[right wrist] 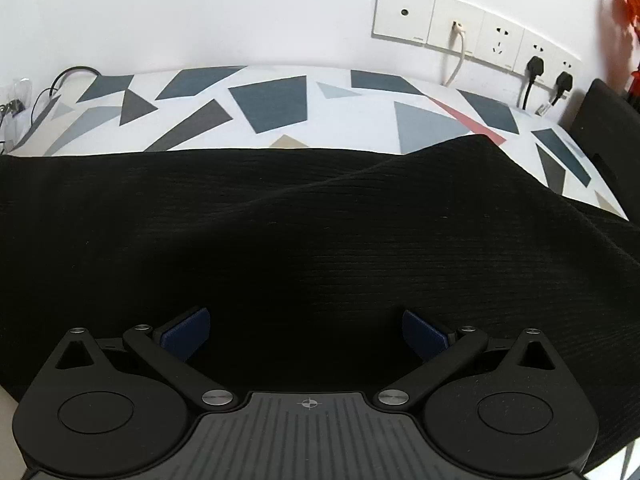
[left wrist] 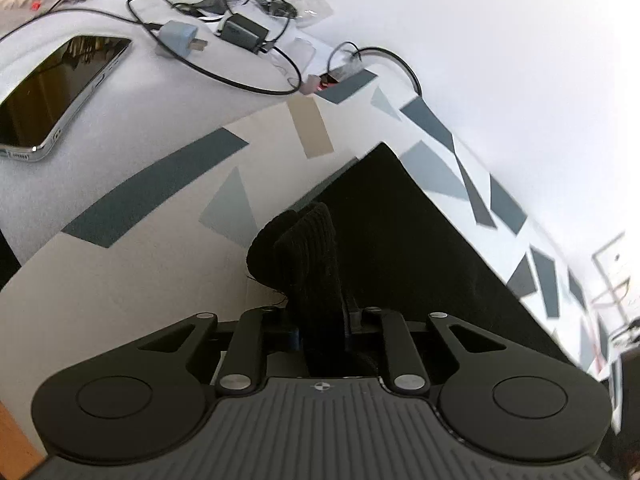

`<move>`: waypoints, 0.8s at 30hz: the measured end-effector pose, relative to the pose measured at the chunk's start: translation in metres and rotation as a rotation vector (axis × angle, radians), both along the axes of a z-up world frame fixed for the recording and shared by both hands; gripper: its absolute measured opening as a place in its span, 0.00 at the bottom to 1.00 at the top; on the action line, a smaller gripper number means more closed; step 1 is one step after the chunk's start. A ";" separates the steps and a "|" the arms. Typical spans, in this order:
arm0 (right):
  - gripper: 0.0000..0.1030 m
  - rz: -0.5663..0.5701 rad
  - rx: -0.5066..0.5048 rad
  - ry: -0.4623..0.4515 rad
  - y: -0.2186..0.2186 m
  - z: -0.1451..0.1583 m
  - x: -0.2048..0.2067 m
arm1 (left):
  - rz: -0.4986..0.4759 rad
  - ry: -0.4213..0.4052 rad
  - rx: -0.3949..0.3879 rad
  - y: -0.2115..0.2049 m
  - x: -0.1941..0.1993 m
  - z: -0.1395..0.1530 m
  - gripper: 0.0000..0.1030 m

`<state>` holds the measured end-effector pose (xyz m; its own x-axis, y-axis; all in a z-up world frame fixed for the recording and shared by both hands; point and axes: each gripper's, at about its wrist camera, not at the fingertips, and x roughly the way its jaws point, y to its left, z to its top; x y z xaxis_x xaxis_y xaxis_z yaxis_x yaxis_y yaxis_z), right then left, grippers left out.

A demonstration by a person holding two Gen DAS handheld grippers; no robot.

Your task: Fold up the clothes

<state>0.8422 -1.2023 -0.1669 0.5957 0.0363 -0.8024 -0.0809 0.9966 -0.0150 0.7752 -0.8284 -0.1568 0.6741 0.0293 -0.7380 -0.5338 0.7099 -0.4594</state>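
A: Left wrist view first. How does that tool sit?

B: The left gripper (left wrist: 322, 320) tilts down toward the patterned cloth (left wrist: 168, 264) on the table. Its jaws are drawn together, clamped on a bunched fold of the black garment (left wrist: 308, 248), which stands up between them. The rest of the garment lies flat to the right, reaching toward the wall.

A: And the other one?

B: The right gripper (right wrist: 306, 330) also points downward, low over the black garment (right wrist: 320, 232). Its two blue pads (right wrist: 186, 332) stand wide apart, with the fabric spread beneath them. I cannot tell whether they touch it.

A: Counts?

B: One garment. One phone (left wrist: 56, 96) lying face up on the bare table (left wrist: 132, 128), well apart from the garment. Two chargers, a pale blue one (left wrist: 180, 36) and a dark one (left wrist: 244, 32), among black cables (left wrist: 224, 72). In the right view, a white socket strip (right wrist: 476, 32) on the wall carries two black plugs (right wrist: 534, 66) and one white cable (right wrist: 460, 52).
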 end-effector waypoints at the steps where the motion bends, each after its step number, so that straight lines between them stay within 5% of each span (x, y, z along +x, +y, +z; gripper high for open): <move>1: 0.99 -0.004 0.004 0.000 0.004 0.000 0.000 | 0.008 -0.008 -0.020 0.005 -0.001 -0.001 0.17; 9: 0.99 0.095 0.032 -0.008 0.068 -0.001 0.001 | 0.111 -0.023 0.019 0.061 -0.026 0.009 0.16; 14: 0.99 0.216 0.041 -0.023 0.107 -0.001 -0.002 | 0.096 -0.011 0.204 0.062 -0.038 0.028 0.16; 16: 0.99 0.239 0.048 -0.013 0.108 0.004 0.006 | 0.071 -0.030 0.220 0.061 -0.039 0.033 0.16; 20: 0.99 0.077 0.084 -0.045 0.066 0.013 0.040 | 0.057 -0.041 0.229 0.053 -0.037 0.038 0.16; 24: 0.99 -0.016 0.097 0.028 0.019 0.002 0.096 | 0.024 -0.048 0.231 0.038 -0.033 0.040 0.16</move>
<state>0.9385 -1.1830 -0.1648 0.5742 0.1056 -0.8119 -0.0643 0.9944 0.0839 0.7418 -0.7903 -0.1168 0.7054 0.2099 -0.6770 -0.5333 0.7863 -0.3119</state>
